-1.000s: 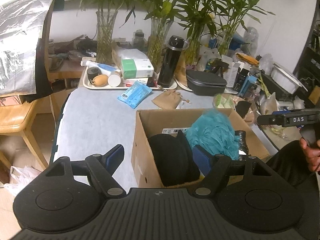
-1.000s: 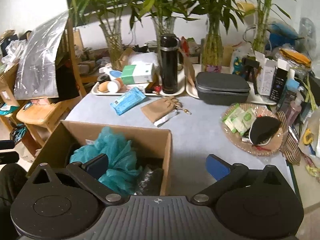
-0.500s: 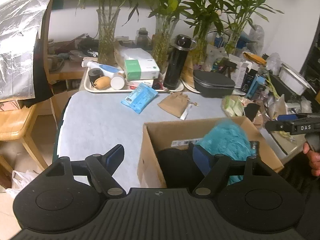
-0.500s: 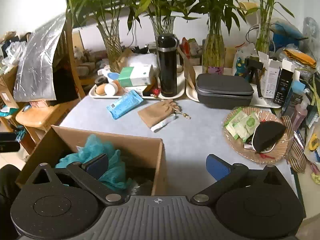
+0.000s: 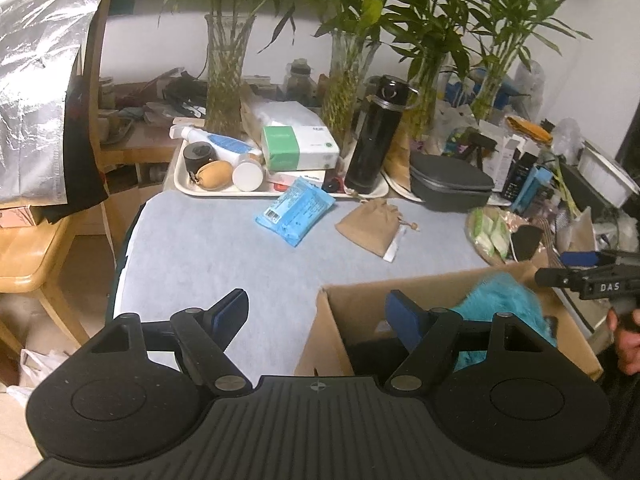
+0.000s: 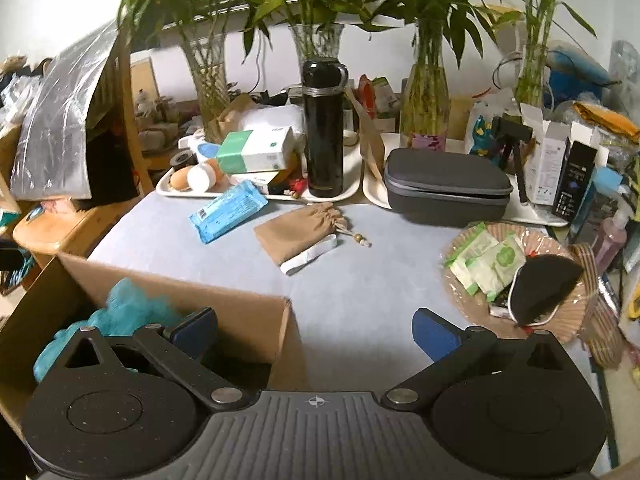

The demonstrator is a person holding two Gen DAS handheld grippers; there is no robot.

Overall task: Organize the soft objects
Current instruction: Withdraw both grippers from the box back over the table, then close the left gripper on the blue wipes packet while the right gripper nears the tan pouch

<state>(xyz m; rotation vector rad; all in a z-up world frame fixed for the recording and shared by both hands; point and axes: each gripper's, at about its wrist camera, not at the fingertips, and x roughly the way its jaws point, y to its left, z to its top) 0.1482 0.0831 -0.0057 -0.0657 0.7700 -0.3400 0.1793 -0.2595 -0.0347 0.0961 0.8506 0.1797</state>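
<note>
Tools (image 5: 316, 314) (image 6: 316, 330) both gape empty. Cardboard box (image 6: 240, 312) of soft items sits below them; tan pouch (image 6: 298, 230) and blue wipes pack (image 6: 228, 210) lie ahead on the tabletop (image 6: 360, 280). Reach forward, straddle the pouch squarely, then close gently.

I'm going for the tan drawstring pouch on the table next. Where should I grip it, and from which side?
Grip the tan drawstring pouch across its flat body, coming from above. It lies limp on the table, so only a downward pinch can gather cloth. Avoid the puckered neck, where the beaded cord trails, and the white strip tucked under its near edge. The right gripper, open and empty, looks closer.
</note>
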